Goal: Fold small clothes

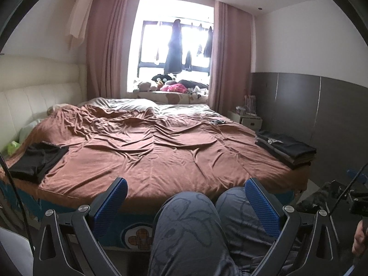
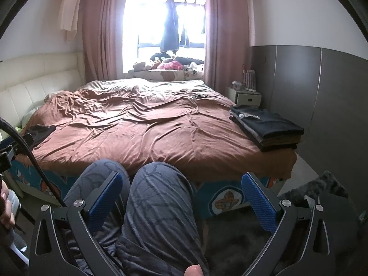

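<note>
A stack of folded dark clothes (image 1: pixel 286 148) lies on the bed's right corner; it also shows in the right wrist view (image 2: pixel 266 127). A loose black garment (image 1: pixel 38 158) lies unfolded on the bed's left edge, seen partly in the right wrist view (image 2: pixel 41 131). My left gripper (image 1: pixel 186 186) is open and empty, held over the person's knees in front of the bed. My right gripper (image 2: pixel 181 179) is open and empty, also low in front of the bed.
The bed has a wrinkled brown cover (image 1: pixel 161 151). The person's legs in grey patterned trousers (image 2: pixel 158 207) are between the grippers and the bed. A white nightstand (image 2: pixel 245 96) stands at the right, with a dark wall panel (image 2: pixel 322 105) beside it. Plush toys (image 1: pixel 170 85) sit on the window sill.
</note>
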`<state>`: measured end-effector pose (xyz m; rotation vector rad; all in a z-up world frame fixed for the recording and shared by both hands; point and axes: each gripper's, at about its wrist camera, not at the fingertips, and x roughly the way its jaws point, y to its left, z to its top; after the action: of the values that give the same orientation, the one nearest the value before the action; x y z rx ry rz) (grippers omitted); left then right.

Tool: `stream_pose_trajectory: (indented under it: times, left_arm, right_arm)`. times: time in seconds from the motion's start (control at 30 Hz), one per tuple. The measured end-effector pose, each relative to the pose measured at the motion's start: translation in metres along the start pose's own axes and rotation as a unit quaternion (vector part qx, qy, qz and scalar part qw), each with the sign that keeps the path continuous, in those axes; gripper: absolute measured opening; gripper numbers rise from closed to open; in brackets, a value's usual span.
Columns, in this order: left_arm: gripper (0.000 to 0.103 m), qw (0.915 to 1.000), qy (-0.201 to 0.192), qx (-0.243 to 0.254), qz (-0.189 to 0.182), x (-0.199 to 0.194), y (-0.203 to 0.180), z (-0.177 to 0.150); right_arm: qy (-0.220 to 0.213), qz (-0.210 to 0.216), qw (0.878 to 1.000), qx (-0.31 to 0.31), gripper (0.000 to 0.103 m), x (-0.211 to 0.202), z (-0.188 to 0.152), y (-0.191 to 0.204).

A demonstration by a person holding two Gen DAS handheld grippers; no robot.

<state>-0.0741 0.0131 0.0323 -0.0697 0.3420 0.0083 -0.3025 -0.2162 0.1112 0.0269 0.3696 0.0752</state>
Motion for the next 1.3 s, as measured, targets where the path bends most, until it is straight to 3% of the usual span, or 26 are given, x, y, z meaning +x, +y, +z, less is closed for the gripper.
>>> stream_pose_trajectory:
  times: [1.3]
  left_arm:
    - [0.103,0.999,-0.027,0.028,-0.02,-0.024,-0.01,0.002]
  right_arm:
    - [0.0,-0.005,1.0,0.002,0.103,0.005,0.0,-0.025]
